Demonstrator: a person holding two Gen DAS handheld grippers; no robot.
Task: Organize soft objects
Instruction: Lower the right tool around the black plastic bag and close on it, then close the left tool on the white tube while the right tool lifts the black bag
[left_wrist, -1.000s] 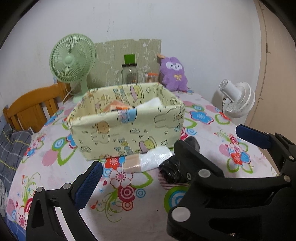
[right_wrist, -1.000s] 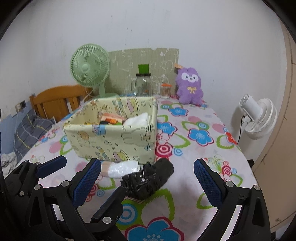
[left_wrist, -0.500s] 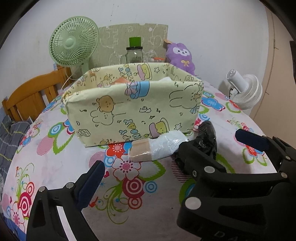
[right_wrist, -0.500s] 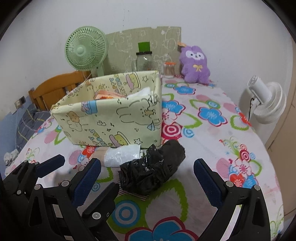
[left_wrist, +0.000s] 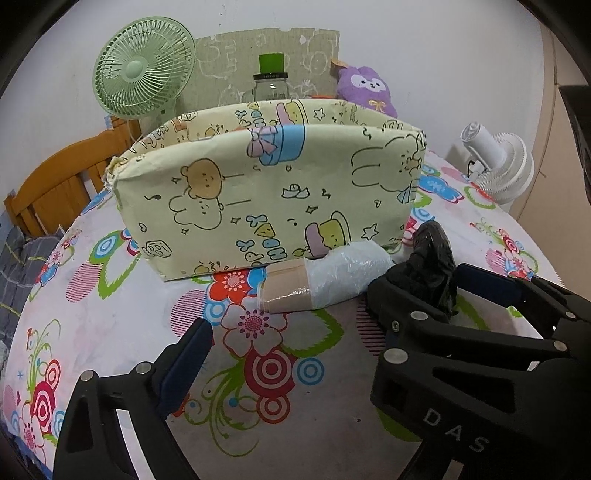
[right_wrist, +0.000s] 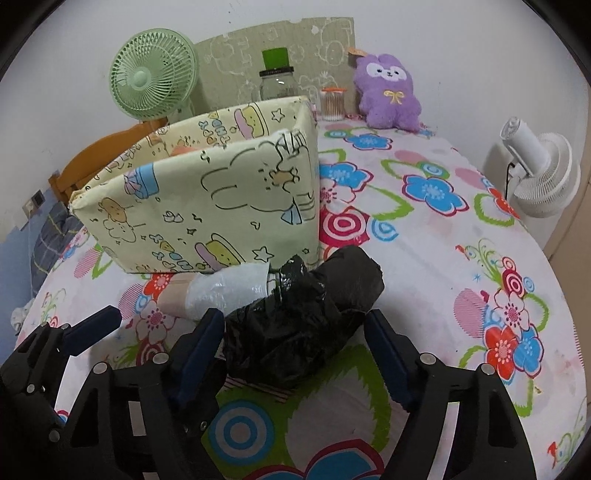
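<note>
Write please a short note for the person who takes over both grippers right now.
Right gripper: jaws closing around the black plastic bundle, not yet clamped.
Left gripper: closing slowly, empty, aimed at the white plastic roll with tan tape.
Both bundles lie on the floral tablecloth, touching each other, just in front of the cartoon-print box.
Done: neither bundle is lifted yet.
Left: grip each, place in box.

A box (right_wrist: 207, 206) stands on the table (right_wrist: 443, 258). Just near of it lie two bundles, touching: one (right_wrist: 225, 291) left, the other (right_wrist: 306, 314) right. Far behind stand a fan (right_wrist: 153, 79), a jar (right_wrist: 275, 81) and a plush (right_wrist: 388, 92); another fan (right_wrist: 539, 177) stands off the right edge.
</note>
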